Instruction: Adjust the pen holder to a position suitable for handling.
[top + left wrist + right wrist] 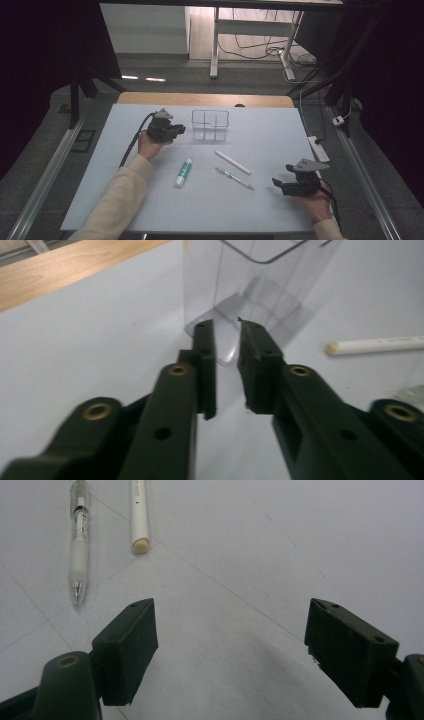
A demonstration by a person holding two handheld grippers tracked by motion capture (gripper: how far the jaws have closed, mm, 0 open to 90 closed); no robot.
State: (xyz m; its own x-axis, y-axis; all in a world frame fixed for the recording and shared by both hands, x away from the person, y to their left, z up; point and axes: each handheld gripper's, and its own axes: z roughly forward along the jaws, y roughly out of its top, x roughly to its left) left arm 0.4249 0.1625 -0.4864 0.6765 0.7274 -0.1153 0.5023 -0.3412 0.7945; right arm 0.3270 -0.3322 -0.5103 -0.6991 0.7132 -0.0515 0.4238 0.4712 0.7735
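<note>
A clear plastic divided container [210, 125] stands at the back middle of the pale mat [150, 200]. My left gripper [181, 130] is held just left of it, its jaws almost together with a narrow slit and nothing gripped. In the left gripper view the left gripper [223, 322] points at the container's [250, 285] near corner. A white-and-green tube [183, 173], a white stick [232, 162] and a clear pen [235, 178] lie mid-mat. My right gripper [276, 182] rests open at the front right. The right gripper [231, 607] faces the pen [79, 545] and stick [139, 510].
A strip of wooden tabletop [205, 99] shows behind the mat. A white power strip [319, 148] lies off the mat's right edge. Metal rails run along both sides, and desk legs with cables stand on the floor beyond.
</note>
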